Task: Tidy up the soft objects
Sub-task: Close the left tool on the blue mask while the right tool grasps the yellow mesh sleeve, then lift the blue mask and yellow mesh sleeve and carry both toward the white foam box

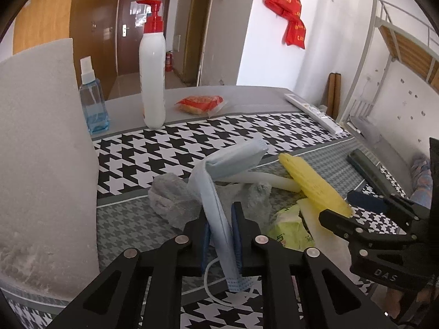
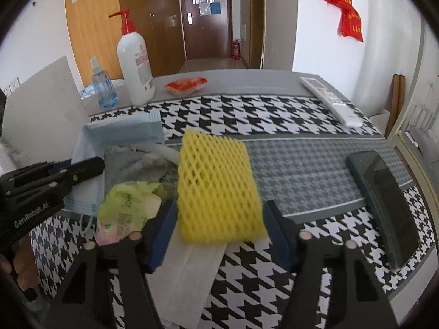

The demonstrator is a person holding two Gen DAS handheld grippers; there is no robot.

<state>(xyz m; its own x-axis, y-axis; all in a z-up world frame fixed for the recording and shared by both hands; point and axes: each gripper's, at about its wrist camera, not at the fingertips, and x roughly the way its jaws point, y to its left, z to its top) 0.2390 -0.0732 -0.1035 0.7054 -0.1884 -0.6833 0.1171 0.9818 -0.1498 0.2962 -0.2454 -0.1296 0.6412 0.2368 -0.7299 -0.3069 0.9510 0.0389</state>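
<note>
A dormitory room: metal bunk bed [image 1: 397, 44], brown entry door [image 2: 204, 16], houndstooth-covered table [image 2: 274, 118].

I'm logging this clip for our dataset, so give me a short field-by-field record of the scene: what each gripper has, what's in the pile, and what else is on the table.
left gripper: shut on light blue face mask, lifted at one end
right gripper: fingers either side of yellow foam mesh sleeve; grip cannot be told
pile: grey fluffy cloth, green tissue packet, white foam strip
back of table: white pump bottle with red cap, blue spray bottle, red snack packet, white remote control
right side: dark phone
surface: houndstooth tablecloth
</note>
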